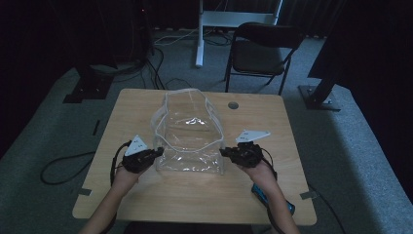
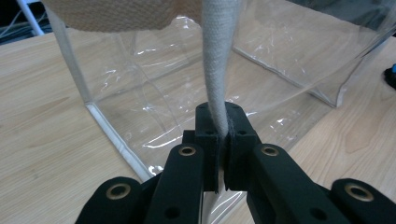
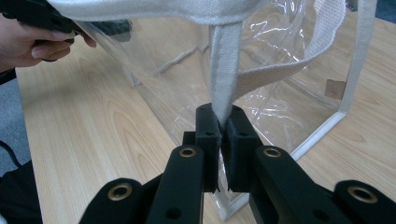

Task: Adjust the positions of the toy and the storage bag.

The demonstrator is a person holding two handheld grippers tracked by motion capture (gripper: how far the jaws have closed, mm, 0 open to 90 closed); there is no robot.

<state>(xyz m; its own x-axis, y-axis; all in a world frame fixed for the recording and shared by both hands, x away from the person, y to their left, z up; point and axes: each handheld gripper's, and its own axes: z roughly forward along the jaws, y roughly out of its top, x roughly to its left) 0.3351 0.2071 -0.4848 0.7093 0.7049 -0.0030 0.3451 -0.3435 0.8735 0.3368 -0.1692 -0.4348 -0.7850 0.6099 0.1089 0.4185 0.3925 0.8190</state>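
Dim lab: black curtains (image 1: pixel 58 29), floor cables (image 1: pixel 63 168), rig stands (image 1: pixel 321 95).

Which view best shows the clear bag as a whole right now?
The high view: the clear bag stands whole on the table, with the left gripper and right gripper at its two sides. Each gripper view shows just a close patch of plastic wall and the white strap clamped in its jaws.
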